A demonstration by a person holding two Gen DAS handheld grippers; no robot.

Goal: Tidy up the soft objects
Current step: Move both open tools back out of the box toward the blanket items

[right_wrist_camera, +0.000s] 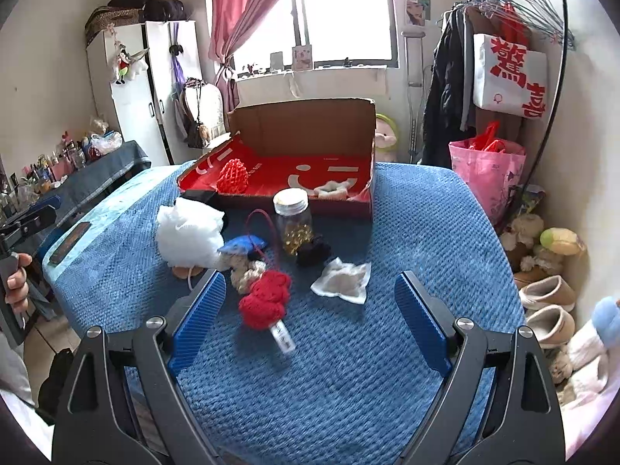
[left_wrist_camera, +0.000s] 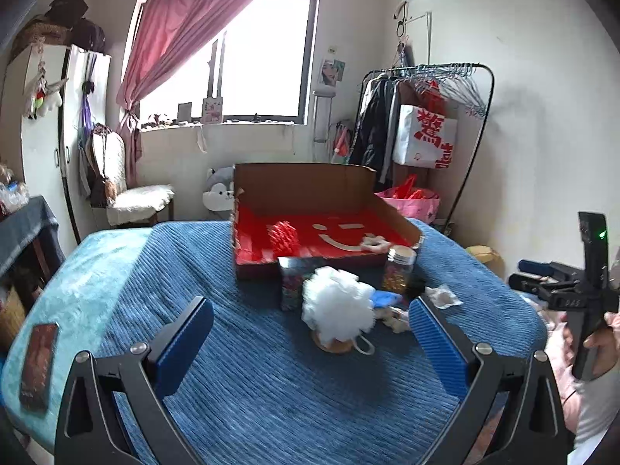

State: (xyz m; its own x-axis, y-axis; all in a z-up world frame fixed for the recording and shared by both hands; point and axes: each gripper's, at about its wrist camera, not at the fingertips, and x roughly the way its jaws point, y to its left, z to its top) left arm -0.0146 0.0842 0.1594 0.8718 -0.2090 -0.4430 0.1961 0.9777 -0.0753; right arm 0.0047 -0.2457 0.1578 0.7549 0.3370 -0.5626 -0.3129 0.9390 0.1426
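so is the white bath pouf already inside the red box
No, the white bath pouf sits on the blue blanket in front of the red box.

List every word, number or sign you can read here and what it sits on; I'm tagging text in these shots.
"鸳" and "喜", big red characters on the white bag hanging on the clothes rack.
A white smiley face, a sign and not a word, on the red box floor.
Label on the small tube below the red knit piece: too blurred to read.
Dark card on the bed's edge: print unreadable.
Pictures on the windowsill and wall: too small.
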